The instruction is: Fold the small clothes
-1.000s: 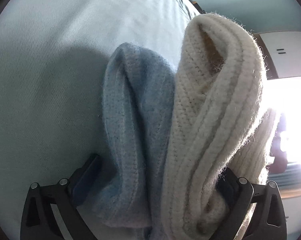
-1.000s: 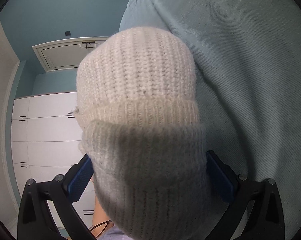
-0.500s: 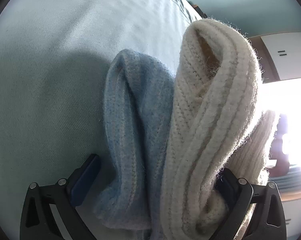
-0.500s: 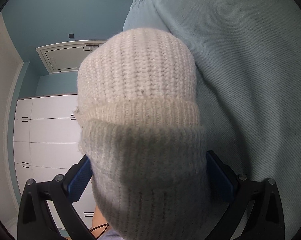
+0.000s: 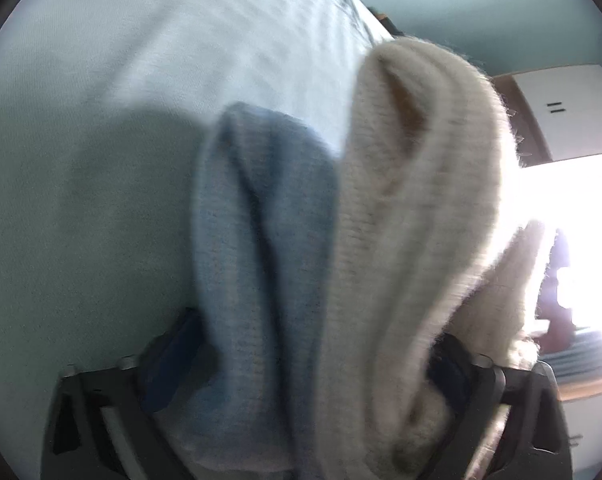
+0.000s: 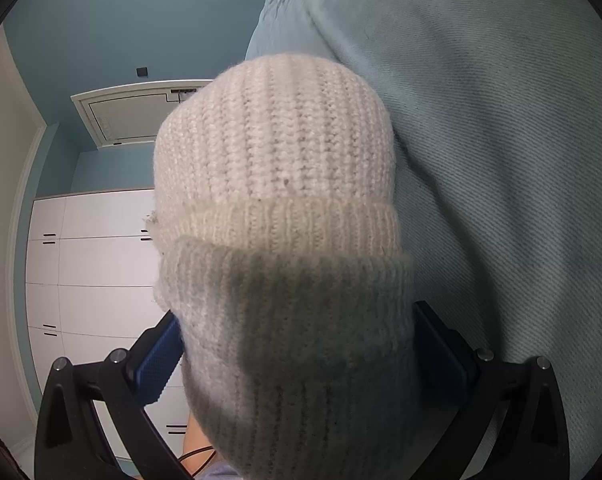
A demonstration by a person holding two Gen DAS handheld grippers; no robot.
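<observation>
A cream ribbed knit sock and a light blue knit sock stand bunched together between the fingers of my left gripper, which is shut on both, above the pale bed cover. In the right wrist view the cream sock is folded over itself and fills the space between the fingers of my right gripper, which is shut on it. The fingertips of both grippers are hidden by the knit.
The pale blue-grey bed cover lies to the right in the right wrist view. White wardrobe doors and a teal wall are to the left. A bright window glares at the right of the left wrist view.
The left view has shifted a little and is now motion-blurred, the socks still held. The right view tilted slightly, with the cream sock unchanged in the grip.
</observation>
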